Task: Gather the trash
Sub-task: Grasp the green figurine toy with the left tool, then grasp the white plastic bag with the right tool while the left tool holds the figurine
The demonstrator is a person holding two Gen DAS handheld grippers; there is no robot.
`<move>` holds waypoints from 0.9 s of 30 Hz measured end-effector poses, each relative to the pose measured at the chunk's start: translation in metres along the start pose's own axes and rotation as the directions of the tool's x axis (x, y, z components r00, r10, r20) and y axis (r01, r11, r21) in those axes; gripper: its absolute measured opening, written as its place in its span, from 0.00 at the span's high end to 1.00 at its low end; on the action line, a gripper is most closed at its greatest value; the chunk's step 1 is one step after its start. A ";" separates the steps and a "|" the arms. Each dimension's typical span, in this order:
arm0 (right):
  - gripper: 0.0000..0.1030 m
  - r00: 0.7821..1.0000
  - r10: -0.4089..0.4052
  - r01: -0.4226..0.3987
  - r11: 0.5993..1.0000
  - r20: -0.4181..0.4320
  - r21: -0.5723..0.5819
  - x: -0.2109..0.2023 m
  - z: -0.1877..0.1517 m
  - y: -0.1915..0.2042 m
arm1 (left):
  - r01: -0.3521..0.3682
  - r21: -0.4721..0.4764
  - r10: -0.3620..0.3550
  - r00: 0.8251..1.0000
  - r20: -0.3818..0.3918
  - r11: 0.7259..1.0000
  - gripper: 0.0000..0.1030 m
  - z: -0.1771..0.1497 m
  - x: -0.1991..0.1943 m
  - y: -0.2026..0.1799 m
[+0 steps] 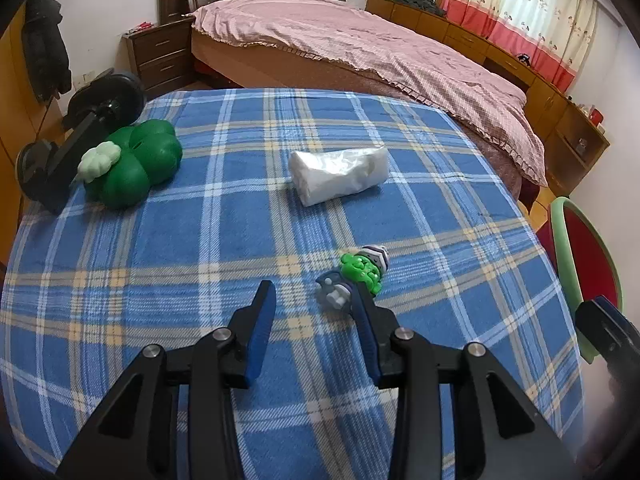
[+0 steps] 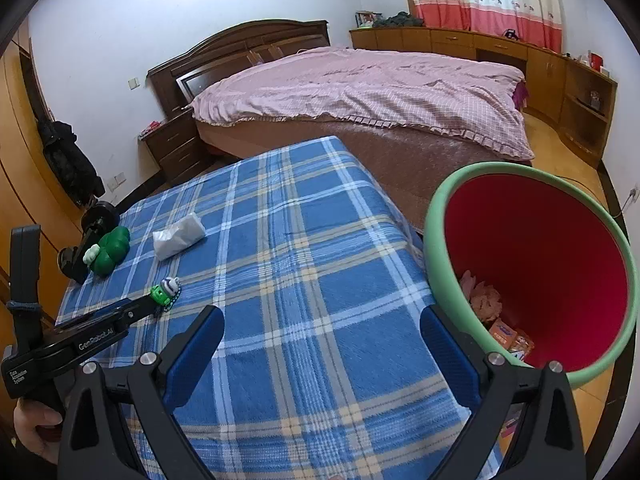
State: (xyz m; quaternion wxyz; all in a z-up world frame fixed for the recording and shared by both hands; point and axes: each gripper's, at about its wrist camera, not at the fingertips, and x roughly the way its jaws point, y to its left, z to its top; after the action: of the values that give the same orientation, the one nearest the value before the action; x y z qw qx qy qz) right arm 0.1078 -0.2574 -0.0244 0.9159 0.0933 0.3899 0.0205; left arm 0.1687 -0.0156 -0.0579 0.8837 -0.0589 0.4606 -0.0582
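Note:
A small green and grey toy figure [image 1: 357,274] lies on the blue plaid blanket [image 1: 200,240]. My left gripper [image 1: 312,296] is open just above the blanket. The figure rests against its right fingertip, partly inside the gap and well apart from the left finger. Farther off lies a crumpled white packet [image 1: 340,174]. In the right wrist view my right gripper [image 2: 320,320] is open and empty over the blanket's near right part, beside a bin with a green rim [image 2: 430,220] and red inside. From there the left gripper [image 2: 150,307] reaches the figure [image 2: 166,288].
A green clover-shaped toy [image 1: 136,164] and a black stand [image 1: 80,132] sit at the blanket's far left. The bin holds pink paper [image 2: 484,296] and orange wrappers [image 2: 516,340]. Behind is a bed with a pink cover [image 2: 360,92]. A hand [image 2: 32,420] holds the left gripper.

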 end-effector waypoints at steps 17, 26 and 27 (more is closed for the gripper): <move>0.03 1.000 0.024 -0.024 1.000 -0.017 -0.001 0.008 0.004 0.001 | 0.076 0.074 -0.076 0.997 -0.004 0.994 0.72 0.006 0.016 -0.027; 0.03 0.998 0.061 -0.062 0.997 -0.020 -0.039 0.005 0.017 0.016 | 0.089 0.016 -0.089 0.994 0.062 0.996 0.76 0.010 -0.010 -0.004; 0.03 0.997 0.068 -0.069 0.997 -0.021 -0.046 0.004 0.018 0.020 | 0.080 0.006 -0.080 0.994 0.074 0.997 0.76 0.011 -0.014 0.001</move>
State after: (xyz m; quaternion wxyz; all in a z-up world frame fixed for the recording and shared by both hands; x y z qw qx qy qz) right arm 0.1246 -0.2403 -0.0112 0.9127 0.0849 0.3949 0.0618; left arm 0.1700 -0.0119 -0.0398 0.8972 -0.0781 0.4248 -0.0919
